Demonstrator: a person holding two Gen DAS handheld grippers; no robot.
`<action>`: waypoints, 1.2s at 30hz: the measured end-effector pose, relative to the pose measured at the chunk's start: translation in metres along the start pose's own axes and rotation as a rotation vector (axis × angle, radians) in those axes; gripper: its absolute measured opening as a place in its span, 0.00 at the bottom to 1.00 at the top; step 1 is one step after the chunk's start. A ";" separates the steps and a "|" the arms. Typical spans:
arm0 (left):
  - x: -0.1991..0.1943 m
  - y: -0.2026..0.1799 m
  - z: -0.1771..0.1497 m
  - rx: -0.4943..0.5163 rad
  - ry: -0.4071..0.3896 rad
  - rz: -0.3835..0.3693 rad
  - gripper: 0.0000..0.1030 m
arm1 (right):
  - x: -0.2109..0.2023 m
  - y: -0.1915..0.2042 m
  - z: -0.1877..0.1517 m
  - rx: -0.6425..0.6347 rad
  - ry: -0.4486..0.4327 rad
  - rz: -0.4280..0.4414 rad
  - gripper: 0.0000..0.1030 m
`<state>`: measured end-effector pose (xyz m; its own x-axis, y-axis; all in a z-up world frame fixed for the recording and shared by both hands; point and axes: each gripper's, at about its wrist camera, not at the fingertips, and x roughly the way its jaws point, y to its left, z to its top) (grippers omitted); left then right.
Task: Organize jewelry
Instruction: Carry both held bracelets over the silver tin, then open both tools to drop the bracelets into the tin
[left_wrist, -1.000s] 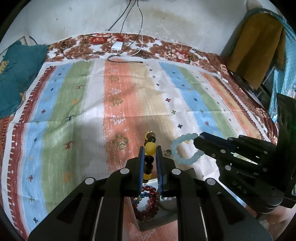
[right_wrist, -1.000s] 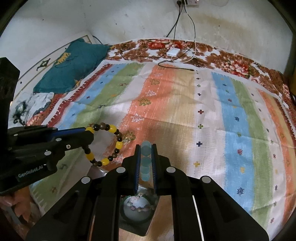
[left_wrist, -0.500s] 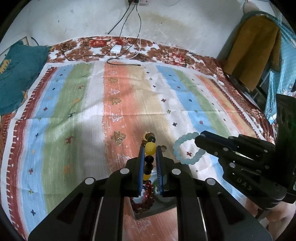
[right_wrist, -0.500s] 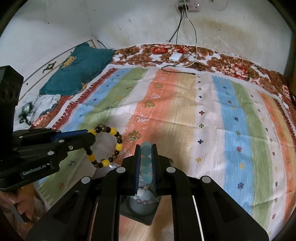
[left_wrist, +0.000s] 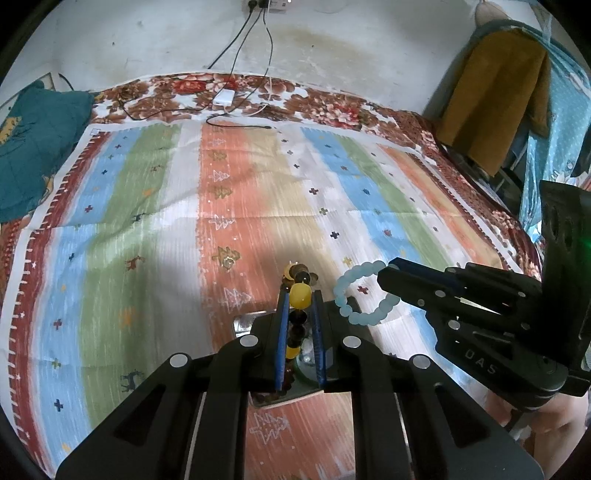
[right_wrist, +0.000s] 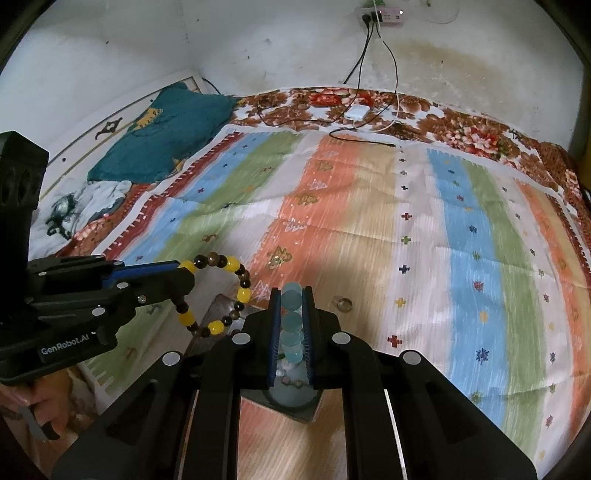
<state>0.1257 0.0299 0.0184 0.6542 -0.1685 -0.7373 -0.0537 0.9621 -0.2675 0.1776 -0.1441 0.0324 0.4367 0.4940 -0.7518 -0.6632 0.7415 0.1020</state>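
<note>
My left gripper (left_wrist: 300, 292) is shut on a bracelet of yellow and dark beads (left_wrist: 297, 300), which stands up between the blue pads. In the right wrist view the same bracelet (right_wrist: 243, 294) hangs as a loop from the left gripper (right_wrist: 186, 275). My right gripper (right_wrist: 291, 294) is shut on a pale blue bead bracelet (right_wrist: 293, 321). In the left wrist view that bracelet (left_wrist: 343, 306) dangles from the right gripper (left_wrist: 388, 272). Both are held above a dark open box (left_wrist: 242, 326) (right_wrist: 218, 310). A round pale green dish (right_wrist: 291, 395) with small beads lies under the right fingers.
A striped cloth (left_wrist: 258, 192) covers the bed. A teal pillow (right_wrist: 166, 136) lies at the far left, and a white charger (right_wrist: 357, 112) with cables at the far edge. A small clear bead (right_wrist: 341, 303) rests on the cloth. Mustard clothing (left_wrist: 495, 92) hangs at the right. A hand (left_wrist: 554, 421) grips the right handle.
Both grippers have drawn back from the far wall a little, each still holding its bracelet. The dark red bracelet seen under the left fingers before is now hidden.
</note>
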 end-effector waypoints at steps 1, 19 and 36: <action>0.000 0.000 0.000 0.000 0.002 0.000 0.11 | -0.001 0.001 -0.002 0.000 0.000 0.000 0.12; -0.001 -0.002 -0.023 -0.035 0.042 0.016 0.23 | -0.003 0.008 -0.017 -0.014 0.030 -0.007 0.29; 0.009 0.027 -0.015 -0.129 0.054 0.048 0.63 | 0.010 -0.017 -0.012 0.082 0.071 -0.023 0.62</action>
<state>0.1184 0.0511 -0.0048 0.6072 -0.1381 -0.7824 -0.1822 0.9343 -0.3063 0.1864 -0.1572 0.0155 0.4050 0.4450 -0.7987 -0.6004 0.7883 0.1347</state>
